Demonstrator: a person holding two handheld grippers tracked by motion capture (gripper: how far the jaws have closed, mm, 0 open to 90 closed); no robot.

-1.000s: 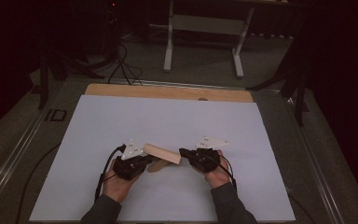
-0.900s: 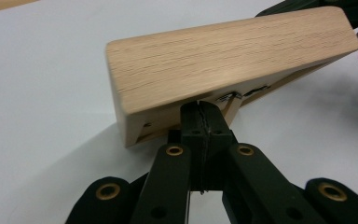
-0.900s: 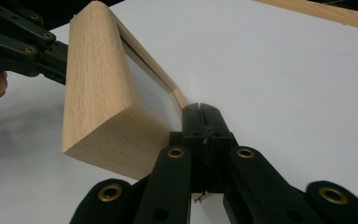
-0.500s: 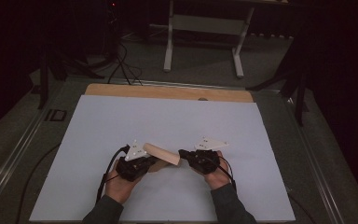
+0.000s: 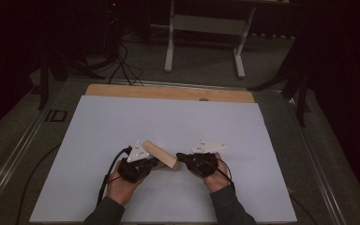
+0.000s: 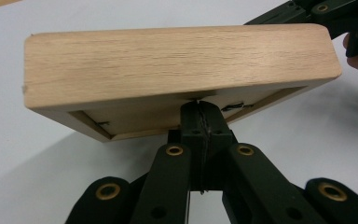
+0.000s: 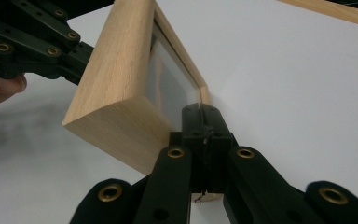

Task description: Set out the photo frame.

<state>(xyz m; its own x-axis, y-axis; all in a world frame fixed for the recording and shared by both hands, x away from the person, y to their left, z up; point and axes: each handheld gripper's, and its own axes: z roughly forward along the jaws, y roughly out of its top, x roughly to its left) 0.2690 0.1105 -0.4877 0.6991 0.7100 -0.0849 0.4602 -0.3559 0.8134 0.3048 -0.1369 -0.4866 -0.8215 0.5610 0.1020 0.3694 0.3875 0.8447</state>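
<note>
I am holding the wooden picture frame (image 5: 160, 154) tilted on edge at the near middle of the white table (image 5: 122, 117), my left gripper (image 6: 199, 108) and right gripper (image 7: 200, 114) both clenched against it. It is looking light and stiff, the glass fragile; gripping the wood rails is seeming safest.

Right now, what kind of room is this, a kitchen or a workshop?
More likely a workshop or test room. A table with a plain white top stands on a dark floor with cables trailing across it, and the left gripper and right gripper hold a wooden frame between them.
</note>
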